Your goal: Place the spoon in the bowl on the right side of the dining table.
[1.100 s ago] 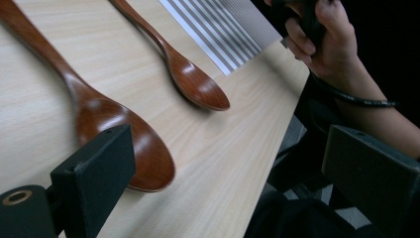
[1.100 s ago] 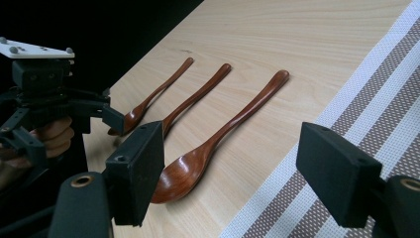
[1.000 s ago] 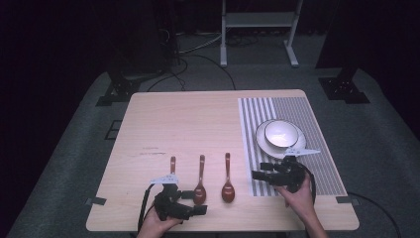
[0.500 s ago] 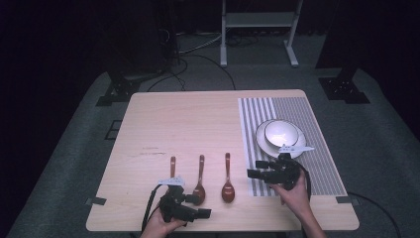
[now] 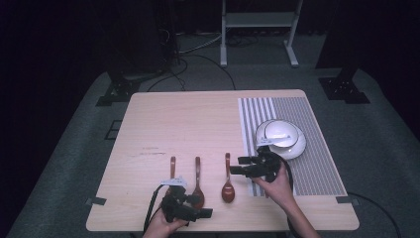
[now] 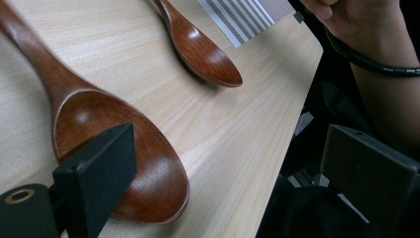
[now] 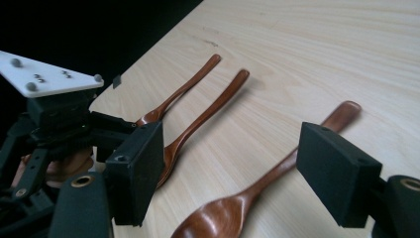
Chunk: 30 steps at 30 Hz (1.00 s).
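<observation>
Looks like a lab/studio: dark curtained backdrop, grey carpet (image 5: 74, 148), stand legs (image 5: 257, 29) w/ loose cables (image 5: 198, 49).

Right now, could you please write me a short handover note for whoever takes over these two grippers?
Left gripper: open, empty, low at the near table edge by the middle spoon's bowl.
Right gripper: open, empty, jaws either side of the right spoon, above it.
Three wooden spoons lie side by side, handles pointing away; the left spoon is nearest the left gripper. The white bowl sits on the striped mat.
Done: nothing picked up.
Left: probably grasping the spoons.
</observation>
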### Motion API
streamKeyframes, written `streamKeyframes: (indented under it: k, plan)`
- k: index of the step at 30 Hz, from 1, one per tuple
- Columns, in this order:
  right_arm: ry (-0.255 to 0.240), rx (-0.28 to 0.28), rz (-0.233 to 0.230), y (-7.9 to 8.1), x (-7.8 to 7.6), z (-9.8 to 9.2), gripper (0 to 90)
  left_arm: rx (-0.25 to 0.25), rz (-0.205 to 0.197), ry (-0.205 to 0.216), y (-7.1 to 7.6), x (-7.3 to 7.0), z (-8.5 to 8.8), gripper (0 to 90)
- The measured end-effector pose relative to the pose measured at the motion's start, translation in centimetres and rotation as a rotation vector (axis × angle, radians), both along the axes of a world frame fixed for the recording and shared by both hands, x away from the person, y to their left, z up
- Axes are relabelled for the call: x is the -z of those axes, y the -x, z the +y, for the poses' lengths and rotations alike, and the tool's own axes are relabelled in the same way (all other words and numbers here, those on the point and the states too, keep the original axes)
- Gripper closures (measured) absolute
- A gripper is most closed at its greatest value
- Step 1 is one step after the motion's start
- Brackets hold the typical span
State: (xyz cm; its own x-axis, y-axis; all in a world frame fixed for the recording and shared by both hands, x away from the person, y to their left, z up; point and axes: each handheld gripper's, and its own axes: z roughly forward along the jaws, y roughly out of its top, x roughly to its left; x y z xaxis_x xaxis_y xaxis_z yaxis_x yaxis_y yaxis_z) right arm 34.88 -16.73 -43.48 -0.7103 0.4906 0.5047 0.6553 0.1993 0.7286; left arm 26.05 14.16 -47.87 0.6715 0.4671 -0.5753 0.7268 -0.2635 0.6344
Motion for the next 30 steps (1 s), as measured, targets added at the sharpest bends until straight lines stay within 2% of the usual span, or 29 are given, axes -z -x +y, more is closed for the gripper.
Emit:
streamKeyframes:
  k: [5,11,16,30]
  plan:
    - [0.023,-0.04,0.053,-1.5,0.5,2.6,25.7,-0.004,0.002,0.005,0.0,0.0,0.1,6.1]
    - [0.054,-0.058,0.09,-2.2,1.1,4.0,25.8,-0.01,0.0,0.002,0.1,0.0,0.0,6.1]
    - [0.087,-0.07,0.107,-2.6,1.7,5.1,26.4,-0.008,0.0,-0.001,0.1,0.0,0.0,6.1]
    - [0.127,-0.101,0.152,-4.4,2.4,8.9,26.5,-0.008,0.0,-0.003,0.1,0.0,0.0,6.2]
